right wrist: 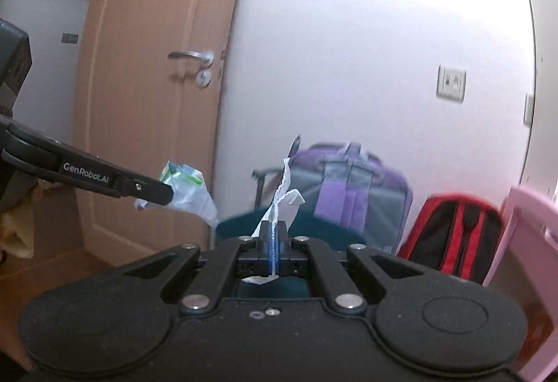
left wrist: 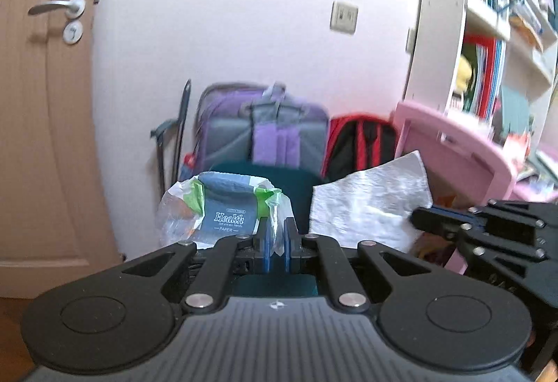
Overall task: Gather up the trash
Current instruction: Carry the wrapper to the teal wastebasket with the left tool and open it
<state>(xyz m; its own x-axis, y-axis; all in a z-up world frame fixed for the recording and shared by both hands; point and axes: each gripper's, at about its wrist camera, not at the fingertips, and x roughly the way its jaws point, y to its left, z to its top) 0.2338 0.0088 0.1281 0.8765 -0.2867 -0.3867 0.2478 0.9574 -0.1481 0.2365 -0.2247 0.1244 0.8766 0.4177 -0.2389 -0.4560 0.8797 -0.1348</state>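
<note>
My left claw [left wrist: 275,235] is clamped on the edge of a tissue wrapper [left wrist: 223,207] — thin crinkly plastic, nearly weightless, slick, so I judge a pinch on a bunched fold holds better than on a flat single layer, which could slide out. My right claw [right wrist: 274,235] is pinched tight on a white tissue [right wrist: 284,193], soft and limp, apt to tear rather than slip; it stands up edge-on from the pads with a scrap hanging below them. Both pieces hang in the air in front of the dark bin [right wrist: 314,225] — neither is in it yet.
</note>
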